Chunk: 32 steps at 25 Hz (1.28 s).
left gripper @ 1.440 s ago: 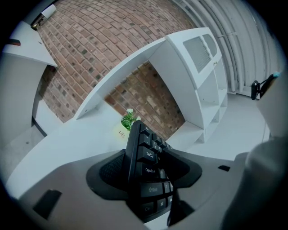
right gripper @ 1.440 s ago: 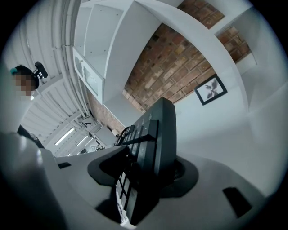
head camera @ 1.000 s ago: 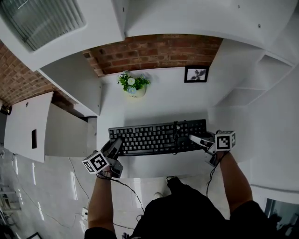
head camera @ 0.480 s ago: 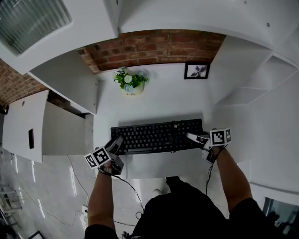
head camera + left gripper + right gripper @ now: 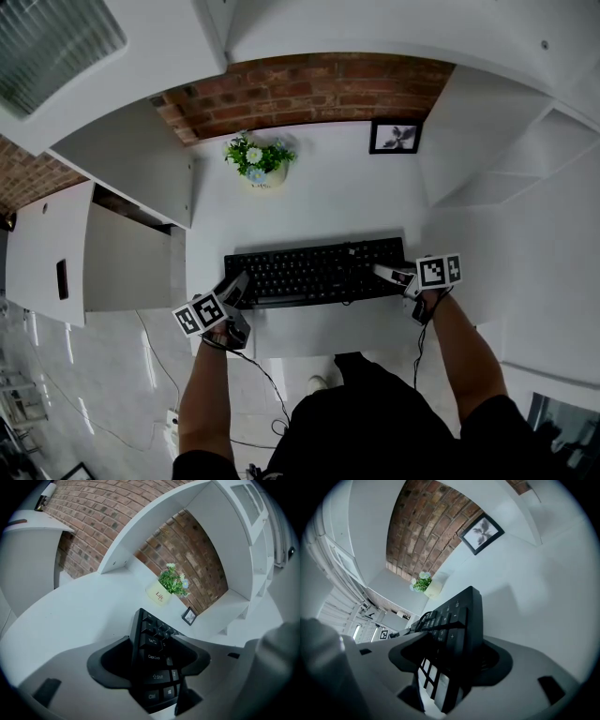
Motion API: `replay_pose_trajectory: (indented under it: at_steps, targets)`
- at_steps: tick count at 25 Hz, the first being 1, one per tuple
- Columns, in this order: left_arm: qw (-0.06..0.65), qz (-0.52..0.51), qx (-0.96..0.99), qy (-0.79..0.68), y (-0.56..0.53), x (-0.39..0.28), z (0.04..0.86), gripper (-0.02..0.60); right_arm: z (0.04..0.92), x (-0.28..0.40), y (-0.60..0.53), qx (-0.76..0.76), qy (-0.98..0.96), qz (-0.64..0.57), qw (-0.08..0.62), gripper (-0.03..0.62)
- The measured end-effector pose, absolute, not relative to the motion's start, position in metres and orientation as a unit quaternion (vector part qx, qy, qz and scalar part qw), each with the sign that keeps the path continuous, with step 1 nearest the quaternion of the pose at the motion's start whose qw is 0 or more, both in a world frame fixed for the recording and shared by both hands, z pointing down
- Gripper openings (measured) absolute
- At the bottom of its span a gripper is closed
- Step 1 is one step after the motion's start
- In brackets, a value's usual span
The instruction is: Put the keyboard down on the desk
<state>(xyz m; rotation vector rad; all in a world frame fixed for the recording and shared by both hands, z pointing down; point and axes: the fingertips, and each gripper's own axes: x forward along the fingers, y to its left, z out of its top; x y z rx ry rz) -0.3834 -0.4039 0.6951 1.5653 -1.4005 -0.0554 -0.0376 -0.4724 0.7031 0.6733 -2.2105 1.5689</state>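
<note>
A black keyboard point(image 5: 314, 272) lies lengthwise across the near part of the white desk point(image 5: 319, 202); it looks to rest on the surface. My left gripper point(image 5: 234, 286) is shut on its left end, with the Caps Lock and Shift keys point(image 5: 154, 660) between the jaws. My right gripper point(image 5: 386, 275) is at the right end. Its jaws have just been opening, and the keyboard's right end point(image 5: 457, 616) still sits between them, loosely. Both grippers point forward and downward.
A small potted plant point(image 5: 253, 161) and a framed picture point(image 5: 395, 137) stand at the back of the desk against the brick wall. A white cabinet point(image 5: 56, 253) is at the left and white shelves point(image 5: 497, 187) at the right. The desk's front edge is just below the keyboard.
Both grippers have come down with the keyboard, which has settled lower toward the desk. The right gripper's jaws stand a little wider round the keyboard's end.
</note>
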Motion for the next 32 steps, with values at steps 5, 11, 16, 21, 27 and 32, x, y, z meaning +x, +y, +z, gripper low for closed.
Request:
replay_pose_trajectory:
  at_steps: [5,11,16,21,27,32]
  targets:
    - [0.493,0.002,0.640,-0.590,-0.402,-0.383,0.701,0.275,0.708,-0.035,-0.473,0.249,-0.775,0.549,0.189,0.282]
    - [0.478,0.038,0.636,-0.604,-0.401,-0.384,0.705,0.282,0.709,-0.034,-0.476,0.263,-0.779,0.530,0.208,0.290]
    - [0.462,0.052,0.639,-0.613,-0.402,-0.385,0.705,0.284,0.710,-0.031,-0.477,0.289,-0.780,0.507,0.227,0.302]
    - [0.454,0.065,0.639,-0.618,-0.402,-0.384,0.706,0.285,0.713,-0.027,-0.478,0.312,-0.776,0.487,0.251,0.314]
    - [0.438,0.088,0.636,-0.629,-0.403,-0.386,0.705,0.285,0.716,-0.024,-0.478,0.339,-0.770,0.465,0.274,0.326]
    - [0.434,0.087,0.629,-0.639,-0.401,-0.388,0.704,0.285,0.720,-0.022,-0.479,0.371,-0.760,0.449,0.289,0.334]
